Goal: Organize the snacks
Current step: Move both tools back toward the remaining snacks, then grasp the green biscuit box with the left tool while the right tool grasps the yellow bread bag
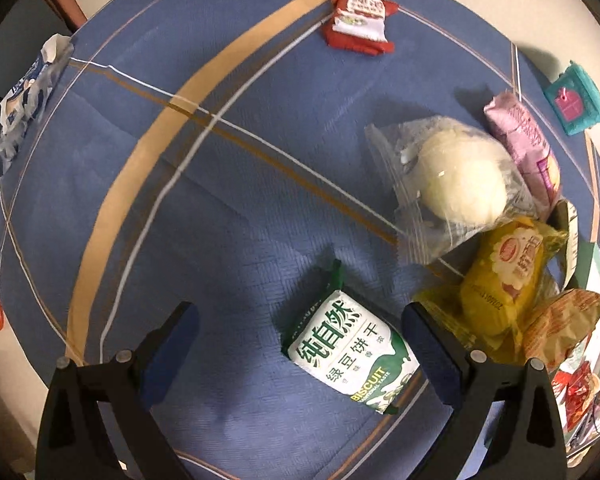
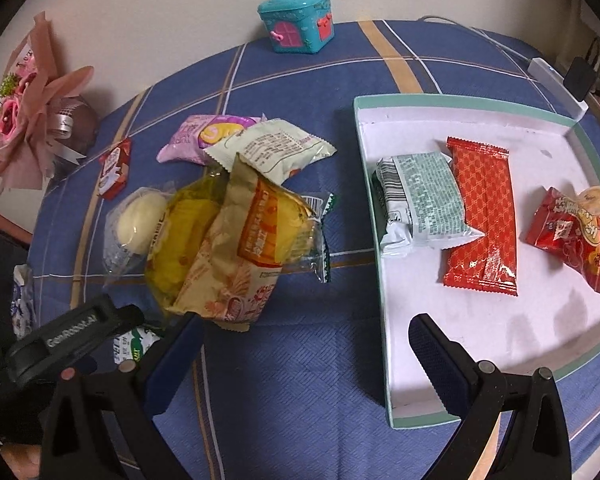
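L gripper hangs over the blue cloth, jaws spread wide w/ nothing between the pads; green-white biscuit pack lies flat just ahead, nearer the right-hand finger, not touched. Just beyond to the right: yellow pack w/ a tan wrapper leaning on it, then a clear bag w/ a white bun, pink pack beside it. Farther off, red-white pack alone; teal toy box near the cloth's edge.

R gripper also wide open, empty, one finger over the tray corner. In the tray: mint pack overlapping an orange-red pack; red pack apart, toward the far-right side. Left of the tray, the loose pile on the cloth; flower bouquet far left.
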